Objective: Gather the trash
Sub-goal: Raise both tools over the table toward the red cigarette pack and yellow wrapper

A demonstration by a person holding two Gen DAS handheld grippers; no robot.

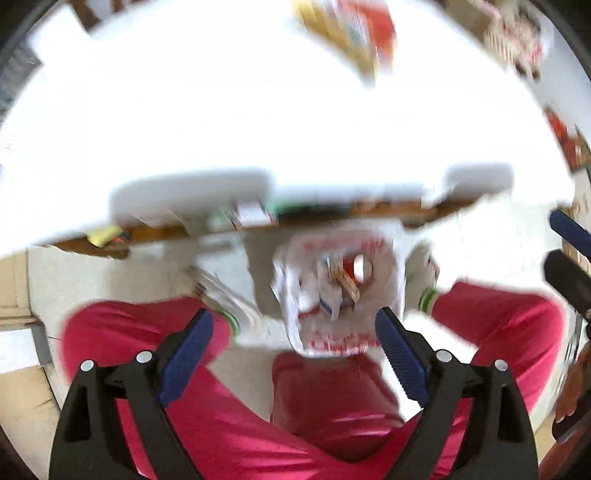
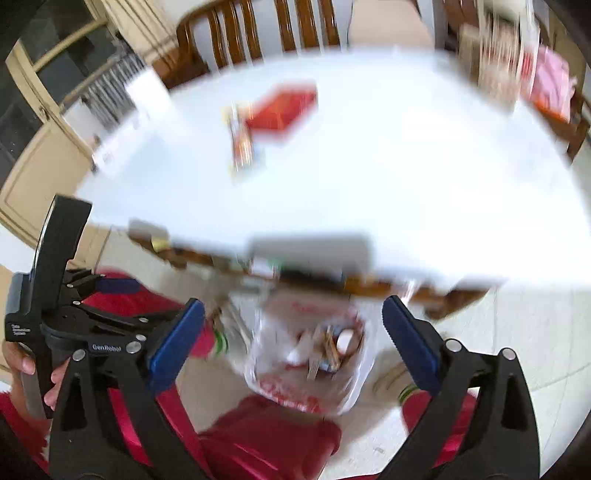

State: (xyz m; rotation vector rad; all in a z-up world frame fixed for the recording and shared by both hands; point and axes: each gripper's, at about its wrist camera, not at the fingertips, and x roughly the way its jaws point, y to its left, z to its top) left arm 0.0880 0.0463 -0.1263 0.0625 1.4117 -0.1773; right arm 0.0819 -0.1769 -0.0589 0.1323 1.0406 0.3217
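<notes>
White tabletop (image 2: 369, 166) before you, red packet (image 2: 284, 110) on it; wooden chair (image 2: 258, 33) behind; tiled floor (image 2: 517, 332). Your left gripper (image 1: 295, 347) and right gripper (image 2: 291, 339): jaws wide, empty.

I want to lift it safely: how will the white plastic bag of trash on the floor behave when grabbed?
The plastic bag looks thin and crumpled, so probably floppy. Its mouth gapes open over loose wrappers, so it may spill if tipped. Likely light.
</notes>
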